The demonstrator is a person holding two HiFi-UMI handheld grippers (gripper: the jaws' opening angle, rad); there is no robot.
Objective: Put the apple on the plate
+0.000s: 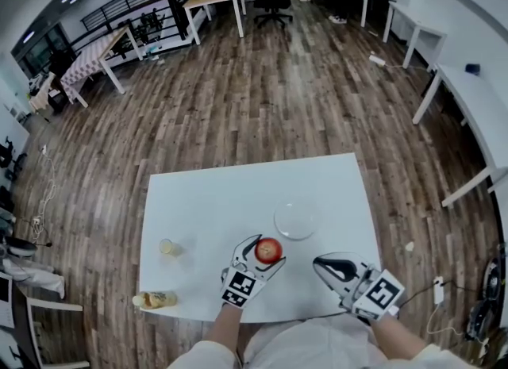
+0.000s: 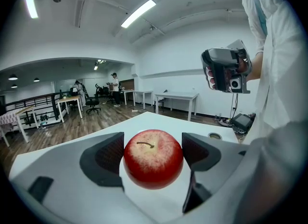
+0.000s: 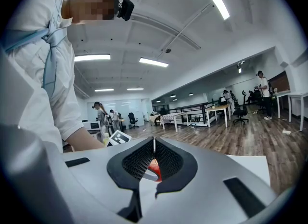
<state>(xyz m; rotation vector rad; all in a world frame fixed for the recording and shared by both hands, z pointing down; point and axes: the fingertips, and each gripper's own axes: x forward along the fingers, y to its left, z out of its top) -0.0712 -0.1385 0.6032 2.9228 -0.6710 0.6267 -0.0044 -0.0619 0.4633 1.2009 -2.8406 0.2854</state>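
We have the round red apple (image 2: 154, 158) grasped in the left tongs (image 1: 267, 252): the two dark ribbed pads press on its sides, and its stem points up. In the left gripper view the fruit seems to hang a little above the white rectangular surface (image 1: 214, 201), though the gap beneath it is hard to read. The right tongs (image 1: 327, 264) are clenched on nothing. Their pads meet along a thin slit, and they hover near the front right of the surface, close to the left pair.

The round clear glass plate (image 1: 295, 221) lies empty just beyond the apple and slightly to its right in the head view, near it but not touching. A small glass cup (image 1: 167, 247) stands well off to the left and plays no part.

By our reading the pickup is done and the carry is in hand — the apple is not yet over the plate. The next move calls for a short reach away from us and a touch rightward to bring the fruit above the plate's middle. Then we lower it until it sits on the glass, and only then loosen the left tongs. We would open them gently, since a round apple can roll and a light plate can slide
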